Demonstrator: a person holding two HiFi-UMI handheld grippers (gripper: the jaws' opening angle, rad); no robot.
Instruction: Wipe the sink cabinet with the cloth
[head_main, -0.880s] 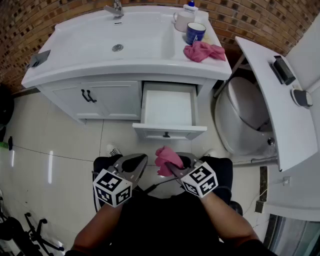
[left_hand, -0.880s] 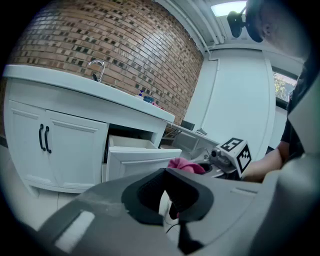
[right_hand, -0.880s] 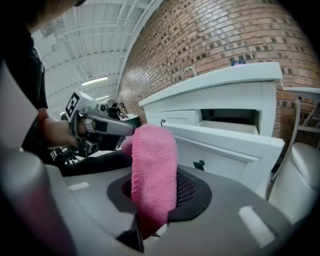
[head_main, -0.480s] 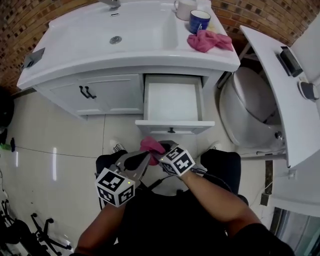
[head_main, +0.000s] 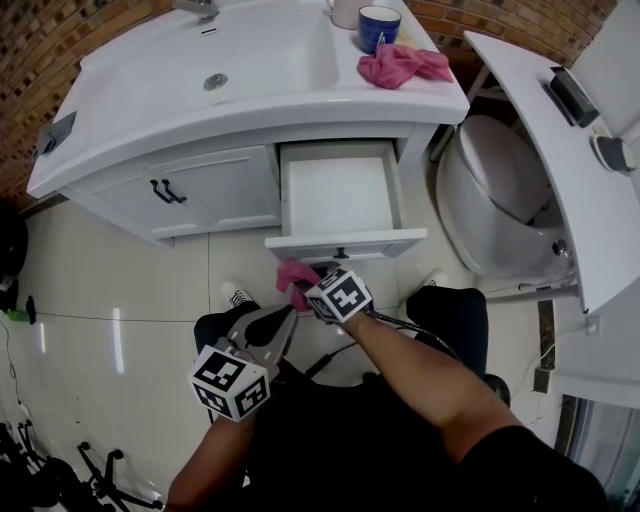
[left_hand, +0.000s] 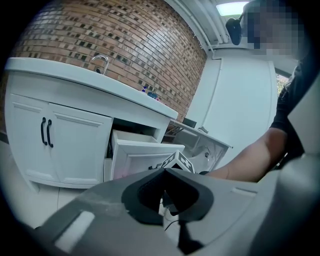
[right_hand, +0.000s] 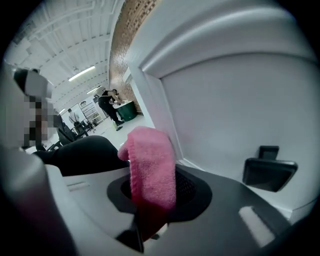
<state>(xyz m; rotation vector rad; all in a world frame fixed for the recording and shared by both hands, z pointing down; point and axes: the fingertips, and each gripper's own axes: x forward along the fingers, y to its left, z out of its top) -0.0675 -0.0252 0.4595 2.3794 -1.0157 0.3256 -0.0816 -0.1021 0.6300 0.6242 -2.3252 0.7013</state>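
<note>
The white sink cabinet (head_main: 200, 200) stands ahead with its right drawer (head_main: 335, 195) pulled out. My right gripper (head_main: 306, 290) is shut on a pink cloth (head_main: 293, 273), just below the left end of the drawer front (head_main: 345, 243). In the right gripper view the cloth (right_hand: 150, 167) stands up between the jaws, close to the drawer front and its black handle (right_hand: 269, 172). My left gripper (head_main: 283, 317) hangs lower and to the left, shut on nothing, apart from the cabinet. In the left gripper view this gripper (left_hand: 167, 172) points at the drawer (left_hand: 142, 152).
A second pink cloth (head_main: 400, 62), a blue mug (head_main: 378, 25) and a white cup lie on the countertop's right end. A toilet (head_main: 490, 210) stands right of the cabinet, under a white panel (head_main: 550, 150). Two cabinet doors with black handles (head_main: 165, 190) are to the left.
My right gripper has carried the pink cloth leftward and forward, up to the drawer front. The left gripper has stayed nearly still and shut.
</note>
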